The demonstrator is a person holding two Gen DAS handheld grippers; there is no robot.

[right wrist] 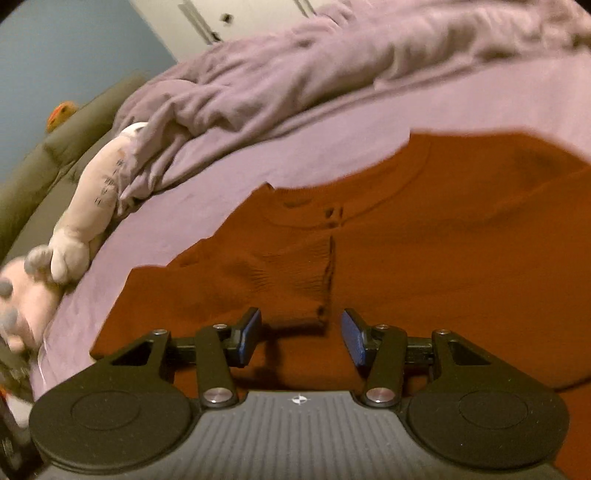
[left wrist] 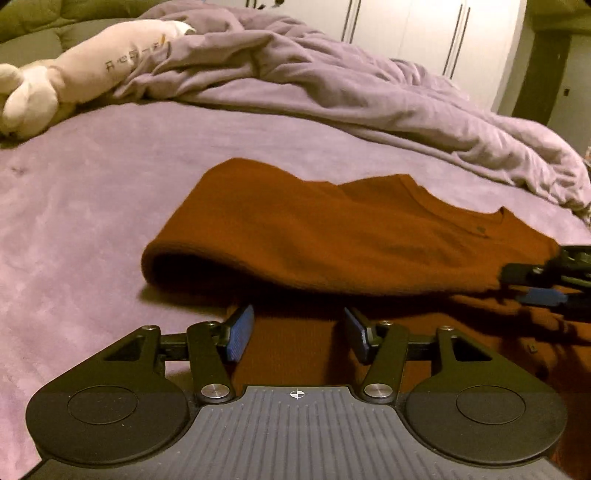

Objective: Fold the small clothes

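A rust-orange knit sweater (left wrist: 314, 236) lies on the purple bed sheet (left wrist: 92, 206), partly folded over itself with a rolled fold at its left. My left gripper (left wrist: 299, 332) is open and empty, low over the sweater's near edge. The right gripper (left wrist: 535, 284) shows at the right edge of the left wrist view, at the sweater's right side. In the right wrist view the sweater (right wrist: 424, 240) fills the middle, a ribbed cuff (right wrist: 317, 291) lying on it. My right gripper (right wrist: 301, 336) is open, its blue pads either side of the cuff's near corner, not clamped.
A crumpled purple duvet (left wrist: 332, 74) is heaped at the back of the bed. A cream plush toy (left wrist: 74, 70) lies at the back left, also in the right wrist view (right wrist: 85, 221). White wardrobe doors (left wrist: 424, 29) stand behind. An olive headboard (right wrist: 44, 166) is at left.
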